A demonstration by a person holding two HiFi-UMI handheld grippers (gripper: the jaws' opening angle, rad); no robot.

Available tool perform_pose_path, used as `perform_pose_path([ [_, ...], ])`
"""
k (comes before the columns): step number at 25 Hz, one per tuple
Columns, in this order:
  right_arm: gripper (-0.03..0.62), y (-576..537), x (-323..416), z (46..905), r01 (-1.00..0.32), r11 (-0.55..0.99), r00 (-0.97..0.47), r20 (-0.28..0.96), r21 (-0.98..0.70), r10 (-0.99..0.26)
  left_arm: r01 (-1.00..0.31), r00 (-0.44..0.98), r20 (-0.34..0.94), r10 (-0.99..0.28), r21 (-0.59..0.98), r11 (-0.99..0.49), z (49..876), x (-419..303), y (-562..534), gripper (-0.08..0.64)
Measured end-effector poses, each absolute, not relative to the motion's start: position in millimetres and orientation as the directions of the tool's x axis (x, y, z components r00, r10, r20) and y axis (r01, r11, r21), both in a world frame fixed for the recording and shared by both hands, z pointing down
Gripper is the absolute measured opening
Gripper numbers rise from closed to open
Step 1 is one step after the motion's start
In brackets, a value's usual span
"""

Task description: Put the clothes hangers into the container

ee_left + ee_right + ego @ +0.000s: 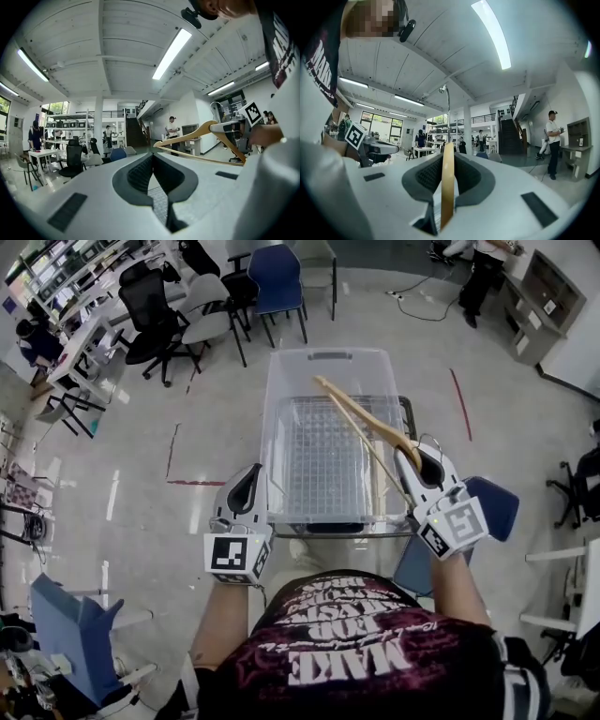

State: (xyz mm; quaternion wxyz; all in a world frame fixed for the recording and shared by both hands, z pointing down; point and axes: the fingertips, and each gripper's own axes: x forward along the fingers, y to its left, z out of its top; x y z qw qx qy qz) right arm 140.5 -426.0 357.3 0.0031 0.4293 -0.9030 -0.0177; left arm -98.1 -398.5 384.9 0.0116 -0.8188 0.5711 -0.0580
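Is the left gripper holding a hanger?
No, the left gripper has its jaws together on nothing; the wooden hanger sits in the right gripper.

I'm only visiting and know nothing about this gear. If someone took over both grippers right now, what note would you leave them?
Left gripper: jaws together, empty, beside the near left corner of the clear container.
Right gripper: shut on a wooden hanger, held tilted above the container.
Done: hanger lifted over the container.
Left: lower it in and release. I cannot tell whether other hangers are already inside.
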Motion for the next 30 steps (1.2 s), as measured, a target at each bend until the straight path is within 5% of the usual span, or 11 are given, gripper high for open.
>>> perform_pose_path([
  [17,0.061,-506,75,386,-0.773,0.634,-0.633,0.045,-0.002,-0.773,-0.917,0.382,0.122,-0.916,-0.069,-0.392,398,-137,-471,0.006],
  [30,0.060,-536,45,497,-0.781,0.624,-0.612,0.242,-0.035,-0.753,-0.905,0.413,0.195,-0.890,-0.027,-0.425,436,-151,-486,0.006],
])
